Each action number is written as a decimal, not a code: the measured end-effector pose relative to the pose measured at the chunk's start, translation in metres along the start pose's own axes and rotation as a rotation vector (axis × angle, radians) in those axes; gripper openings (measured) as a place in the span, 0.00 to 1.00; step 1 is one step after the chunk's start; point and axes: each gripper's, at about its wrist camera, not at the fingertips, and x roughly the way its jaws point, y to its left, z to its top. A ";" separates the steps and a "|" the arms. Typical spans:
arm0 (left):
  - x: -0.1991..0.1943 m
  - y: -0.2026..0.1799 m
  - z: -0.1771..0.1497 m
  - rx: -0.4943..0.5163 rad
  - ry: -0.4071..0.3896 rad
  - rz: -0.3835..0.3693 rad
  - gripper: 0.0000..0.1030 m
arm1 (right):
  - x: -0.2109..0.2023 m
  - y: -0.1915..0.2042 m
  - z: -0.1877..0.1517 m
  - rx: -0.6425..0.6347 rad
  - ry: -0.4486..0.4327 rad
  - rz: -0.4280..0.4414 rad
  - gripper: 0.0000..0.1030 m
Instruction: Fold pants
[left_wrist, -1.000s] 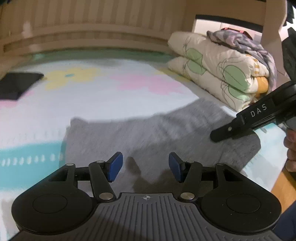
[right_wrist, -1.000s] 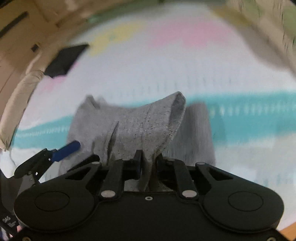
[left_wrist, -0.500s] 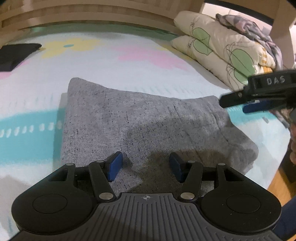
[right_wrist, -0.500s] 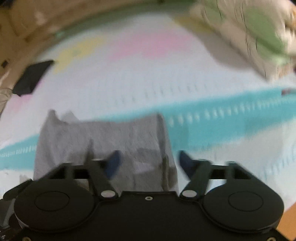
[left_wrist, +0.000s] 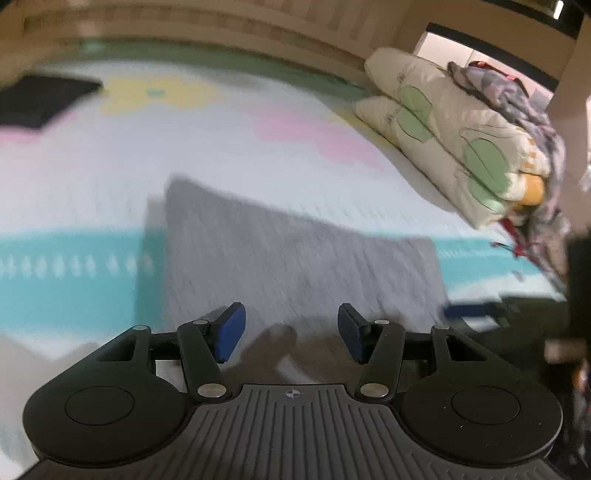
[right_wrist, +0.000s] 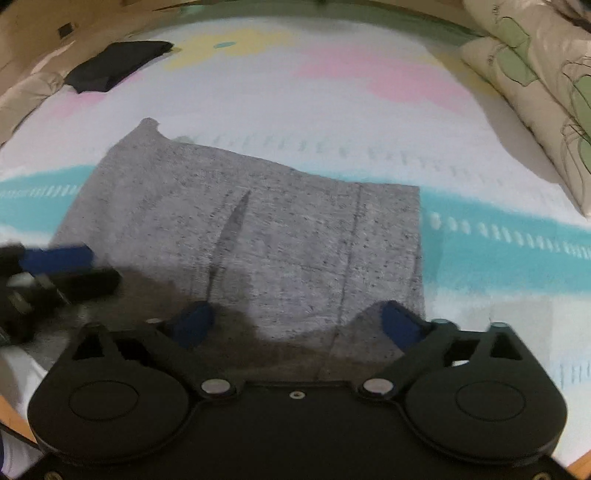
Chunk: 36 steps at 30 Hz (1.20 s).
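The grey pants (right_wrist: 258, 229) lie folded into a flat rectangle on the pastel bedspread (right_wrist: 332, 110). They also show in the left wrist view (left_wrist: 295, 258), blurred. My right gripper (right_wrist: 295, 325) is open and empty, just above the near edge of the pants. My left gripper (left_wrist: 290, 330) is open and empty, over the near edge of the pants. The left gripper's blue fingertip (right_wrist: 59, 256) shows at the left of the right wrist view. The right gripper's blue fingertip (left_wrist: 469, 310) shows at the right of the left wrist view.
A folded dark garment (right_wrist: 114, 64) lies at the far left of the bed. Stacked floral quilts (left_wrist: 450, 147) with a patterned cloth (left_wrist: 517, 103) on top stand at the right. A wooden headboard (left_wrist: 184, 26) runs along the far side.
My right gripper has let go of the lifted grey fold and opened; the pants now lie flat. Both grippers have drawn back toward the near edge.
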 end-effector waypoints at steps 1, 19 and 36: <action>0.004 0.001 0.008 0.014 -0.006 0.032 0.52 | 0.001 -0.003 -0.002 0.025 -0.005 0.007 0.99; 0.116 0.042 0.077 0.082 0.109 0.113 0.52 | -0.013 -0.003 -0.030 0.066 -0.180 -0.032 0.99; 0.015 0.029 0.023 0.044 0.152 0.088 0.53 | -0.009 0.001 -0.026 0.061 -0.186 -0.034 0.99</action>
